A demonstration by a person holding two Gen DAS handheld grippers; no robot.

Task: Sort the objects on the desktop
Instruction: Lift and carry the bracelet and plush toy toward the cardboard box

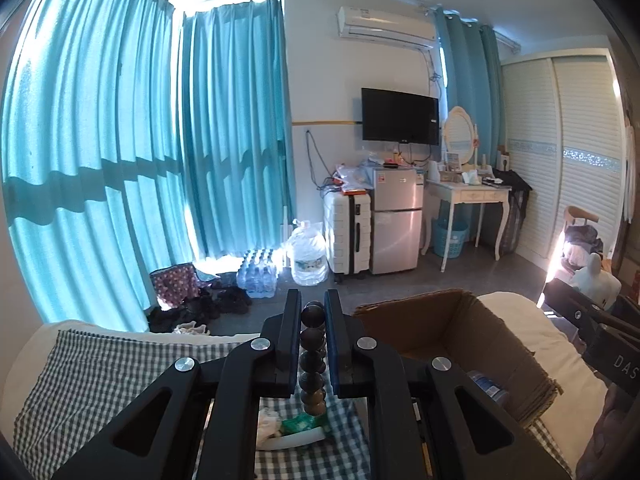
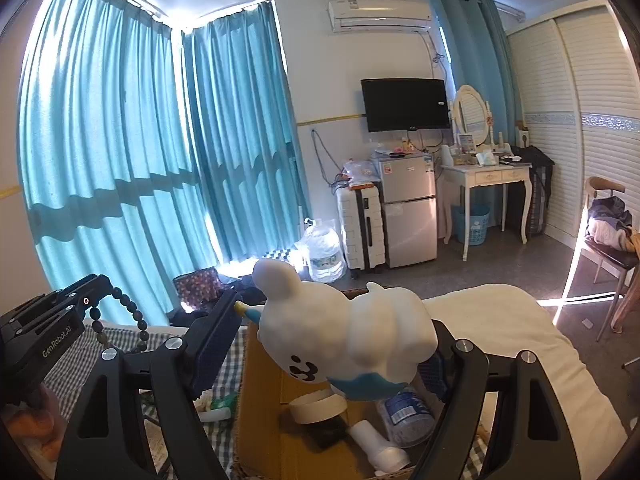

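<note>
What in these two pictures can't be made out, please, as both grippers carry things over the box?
- Cardboard box floor: left wrist view, blocked by the left gripper holding the bead string.
- Right pad's contact on the white toy: right wrist view, the toy's body covers it inside the right gripper.
- Bottle label: too small, partly under the toy.
- Items on the checked cloth: left wrist view, behind the gripper's arms.

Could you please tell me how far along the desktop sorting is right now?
Done: a tape roll and a bottle lie in the cardboard box. In hand: left tongs grip a bead string; right tongs hold a white plush toy. Left: small items on the checkered cloth.
</note>
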